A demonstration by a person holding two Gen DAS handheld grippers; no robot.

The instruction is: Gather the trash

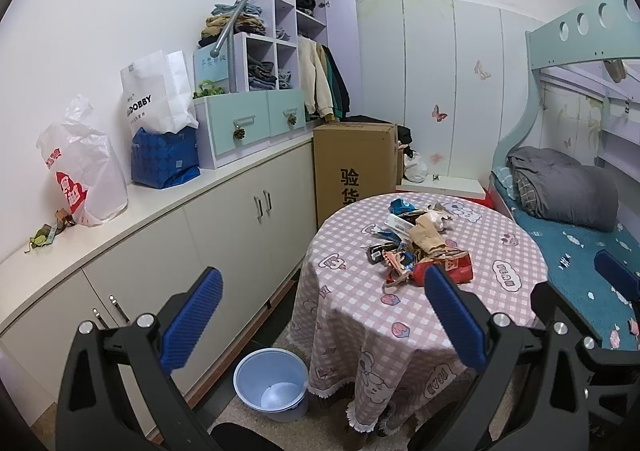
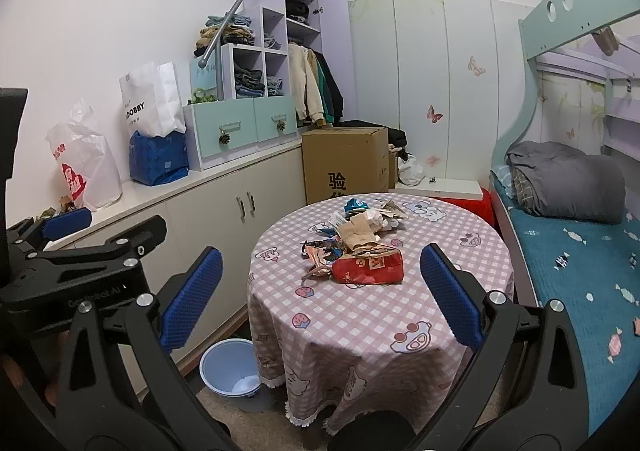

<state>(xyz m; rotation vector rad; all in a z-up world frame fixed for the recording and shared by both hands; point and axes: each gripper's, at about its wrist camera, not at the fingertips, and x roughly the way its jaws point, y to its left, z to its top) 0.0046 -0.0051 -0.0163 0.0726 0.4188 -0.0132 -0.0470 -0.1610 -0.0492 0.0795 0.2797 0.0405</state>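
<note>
Right gripper [image 2: 320, 291] short of trash [image 2: 356, 247]

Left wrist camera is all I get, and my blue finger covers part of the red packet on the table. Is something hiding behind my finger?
Observer: No. The right wrist view shows the whole red packet, with only bare cloth between it and the near rim of the table.
Operator: Is the other gripper open? I see just one pad.
Observer: Yes, the right gripper is open and empty.
</note>
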